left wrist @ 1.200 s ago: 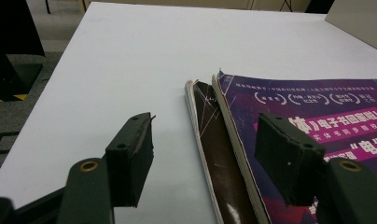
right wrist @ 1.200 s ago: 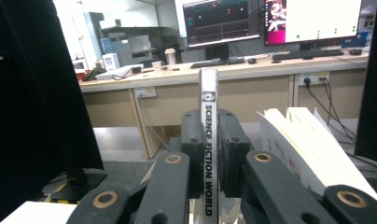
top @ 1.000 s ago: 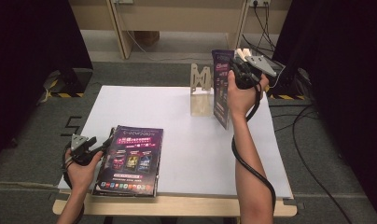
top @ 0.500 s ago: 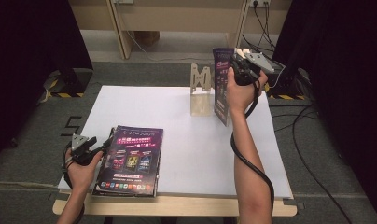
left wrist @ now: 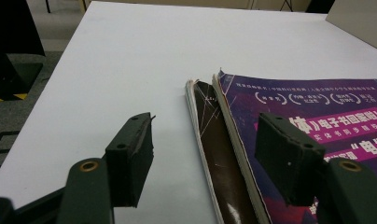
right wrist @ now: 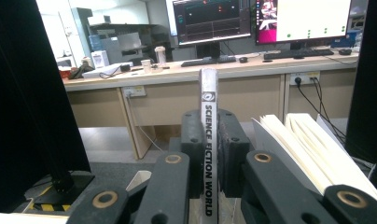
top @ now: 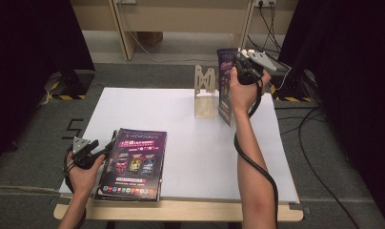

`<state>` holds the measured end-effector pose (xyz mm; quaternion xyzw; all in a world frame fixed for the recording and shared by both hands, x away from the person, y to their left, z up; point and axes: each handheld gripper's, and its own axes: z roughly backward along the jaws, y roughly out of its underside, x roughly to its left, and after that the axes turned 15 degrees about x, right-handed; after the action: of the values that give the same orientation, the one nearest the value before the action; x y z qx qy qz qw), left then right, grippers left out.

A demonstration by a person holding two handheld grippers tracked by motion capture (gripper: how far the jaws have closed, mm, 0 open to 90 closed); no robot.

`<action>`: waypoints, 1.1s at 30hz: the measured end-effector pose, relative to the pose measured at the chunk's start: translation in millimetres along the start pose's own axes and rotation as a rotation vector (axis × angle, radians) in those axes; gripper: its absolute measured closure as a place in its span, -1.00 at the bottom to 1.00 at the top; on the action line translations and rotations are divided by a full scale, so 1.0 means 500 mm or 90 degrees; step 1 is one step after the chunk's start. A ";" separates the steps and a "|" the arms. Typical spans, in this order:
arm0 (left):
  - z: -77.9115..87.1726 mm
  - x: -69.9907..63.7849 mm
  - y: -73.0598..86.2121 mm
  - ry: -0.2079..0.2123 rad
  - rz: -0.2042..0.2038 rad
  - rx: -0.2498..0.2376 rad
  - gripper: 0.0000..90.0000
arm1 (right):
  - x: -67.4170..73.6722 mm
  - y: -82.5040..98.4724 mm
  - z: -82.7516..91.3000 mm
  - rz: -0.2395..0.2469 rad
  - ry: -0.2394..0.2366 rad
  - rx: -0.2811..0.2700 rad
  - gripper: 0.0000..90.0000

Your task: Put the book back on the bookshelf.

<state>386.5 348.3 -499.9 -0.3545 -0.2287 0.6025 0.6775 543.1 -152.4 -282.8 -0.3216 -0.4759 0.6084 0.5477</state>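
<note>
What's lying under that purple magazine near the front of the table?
Under the purple magazine lies a second, darker magazine, its edge sticking out on one side, both resting on the white table. Its cover is mostly hidden.

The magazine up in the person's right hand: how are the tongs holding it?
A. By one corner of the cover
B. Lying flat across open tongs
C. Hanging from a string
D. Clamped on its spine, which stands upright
D: in the right gripper view the right tongs press both pads against the upright spine of the magazine, lettered "SCIENCE FICTION WORLD", with its pages fanning out to one side.
</note>
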 end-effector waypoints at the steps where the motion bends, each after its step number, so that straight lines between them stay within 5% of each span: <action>1: 0.000 0.000 0.000 0.000 0.000 0.000 -0.19 | 0.001 0.000 -0.003 -0.001 -0.001 0.000 0.86; 21: 0.000 0.001 0.000 0.003 0.003 -0.001 -0.19 | -0.004 0.008 -0.053 0.017 0.012 -0.010 0.86; 33: 0.000 0.001 0.000 0.002 0.002 -0.004 -0.19 | 0.015 0.059 -0.009 0.047 0.020 -0.037 0.85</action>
<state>386.5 348.6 -500.1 -0.3579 -0.2288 0.6023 0.6759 535.0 -142.7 -311.0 -0.3641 -0.4724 0.6092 0.5226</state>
